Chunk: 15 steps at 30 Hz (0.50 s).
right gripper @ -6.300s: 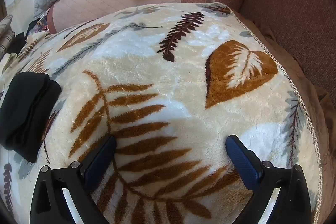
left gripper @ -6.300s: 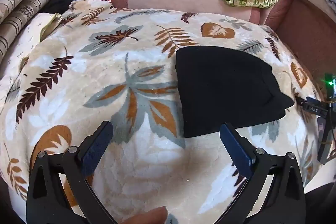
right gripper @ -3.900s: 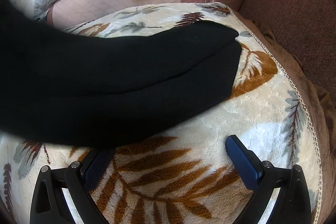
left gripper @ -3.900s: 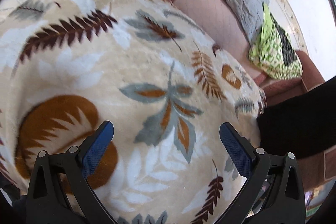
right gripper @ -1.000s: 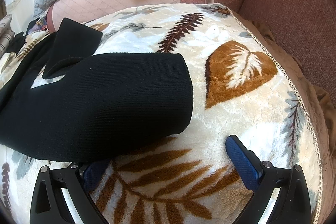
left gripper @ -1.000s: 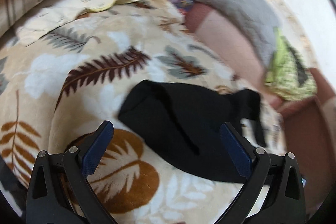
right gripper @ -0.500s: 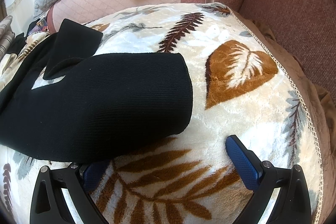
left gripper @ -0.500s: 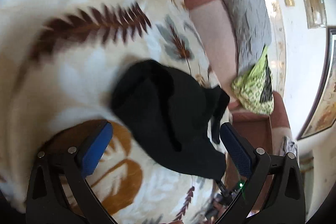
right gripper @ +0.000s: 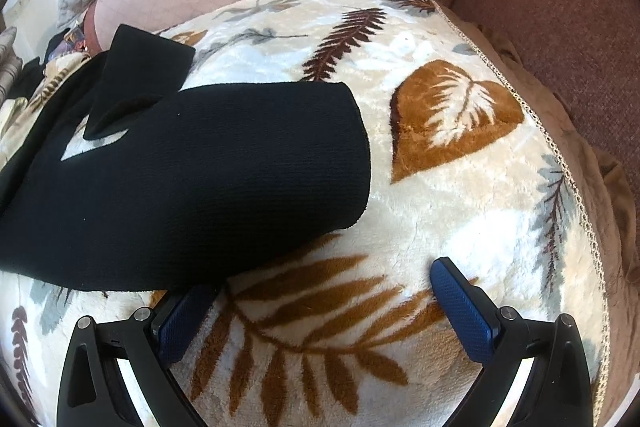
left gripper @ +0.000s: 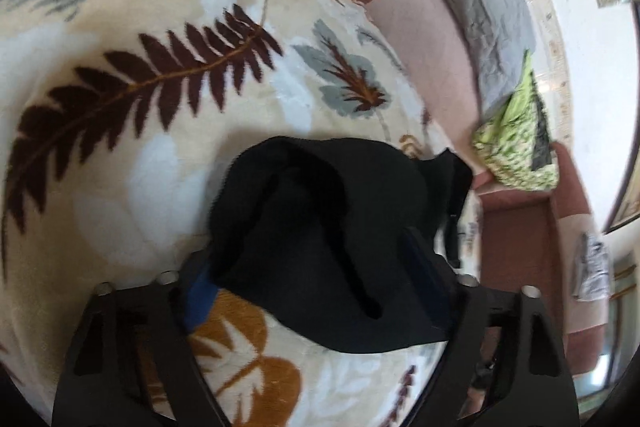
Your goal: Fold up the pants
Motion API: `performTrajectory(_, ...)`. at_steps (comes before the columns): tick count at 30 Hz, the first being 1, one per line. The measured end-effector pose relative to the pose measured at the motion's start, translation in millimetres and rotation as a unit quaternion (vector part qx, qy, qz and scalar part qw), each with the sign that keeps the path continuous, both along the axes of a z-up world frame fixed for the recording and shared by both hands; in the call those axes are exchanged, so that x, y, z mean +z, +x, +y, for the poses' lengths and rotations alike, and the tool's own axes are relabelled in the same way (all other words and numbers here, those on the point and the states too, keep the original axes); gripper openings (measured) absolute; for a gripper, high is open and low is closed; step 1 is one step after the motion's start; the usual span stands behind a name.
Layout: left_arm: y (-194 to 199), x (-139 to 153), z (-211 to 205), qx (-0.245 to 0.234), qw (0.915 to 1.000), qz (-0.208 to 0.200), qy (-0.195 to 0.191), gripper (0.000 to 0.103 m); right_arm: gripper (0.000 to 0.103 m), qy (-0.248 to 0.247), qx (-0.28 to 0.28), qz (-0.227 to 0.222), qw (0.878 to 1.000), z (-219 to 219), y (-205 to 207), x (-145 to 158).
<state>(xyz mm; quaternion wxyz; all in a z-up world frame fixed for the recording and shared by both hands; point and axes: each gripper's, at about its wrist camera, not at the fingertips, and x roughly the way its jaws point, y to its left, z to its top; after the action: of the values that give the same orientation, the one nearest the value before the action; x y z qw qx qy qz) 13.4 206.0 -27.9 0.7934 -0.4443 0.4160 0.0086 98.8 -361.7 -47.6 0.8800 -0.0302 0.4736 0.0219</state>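
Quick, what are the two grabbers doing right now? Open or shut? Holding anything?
Left hand-held gripper: open, with the black pants bunched between its fingers, not pinched.
Right hand-held gripper: open, holding nothing, over the leaf blanket.

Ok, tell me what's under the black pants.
The black pants lie on the leaf-print blanket, which shows all around them. The blanket beneath the cloth is hidden. In the left wrist view the pants also drape over the left gripper, hiding its fingertips.
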Motion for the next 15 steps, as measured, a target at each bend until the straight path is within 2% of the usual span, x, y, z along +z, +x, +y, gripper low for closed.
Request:
performTrajectory(1,-1,0,-1,0.004,0.9999,0.006,0.010,0.067,0.103,0.001,0.006,0.006,1.000,-1,0,1)
performTrajectory(2,-2,-1,-2,0.008,0.9997,0.012,0.021,0.056,0.103,0.007,0.015,0.014,1.000,-3,-2,3)
performTrajectory(3,-2,-1,-3,0.011,0.9992,0.018,0.034,0.038,0.103,0.020,0.019,0.019,0.999,-8,-6,5)
performTrajectory(5,0,-4,-6,0.002,0.9988,0.028,0.039,0.011,0.102,0.052,0.021,0.016,0.998,-20,-17,11)
performTrajectory(7,0,0,-12,0.001,0.9975,0.026,0.066,0.011,0.100,0.118,0.007,0.008,0.993,-41,-27,21)
performTrajectory(9,-1,10,-18,-0.002,0.9958,0.005,0.091,0.006,0.100,0.231,-0.034,-0.022,0.972,-75,-36,32)
performTrajectory(10,-4,16,-21,-0.003,0.9947,-0.013,0.102,0.006,0.100,0.301,-0.062,-0.041,0.951,-94,-42,33)
performTrajectory(12,-6,27,-27,-0.005,0.9917,-0.037,0.123,0.005,0.101,0.442,-0.122,-0.063,0.886,-130,-51,23)
performTrajectory(13,-7,28,-28,-0.006,0.9911,-0.042,0.127,0.005,0.100,0.499,-0.136,-0.060,0.854,-141,-52,14)
performTrajectory(14,-7,30,-29,-0.009,0.9906,-0.045,0.129,0.005,0.097,0.544,-0.133,-0.049,0.827,-145,-49,5)
performTrajectory(15,-7,30,-30,-0.009,0.9899,-0.047,0.134,0.004,0.096,0.565,-0.122,-0.037,0.815,-145,-45,1)
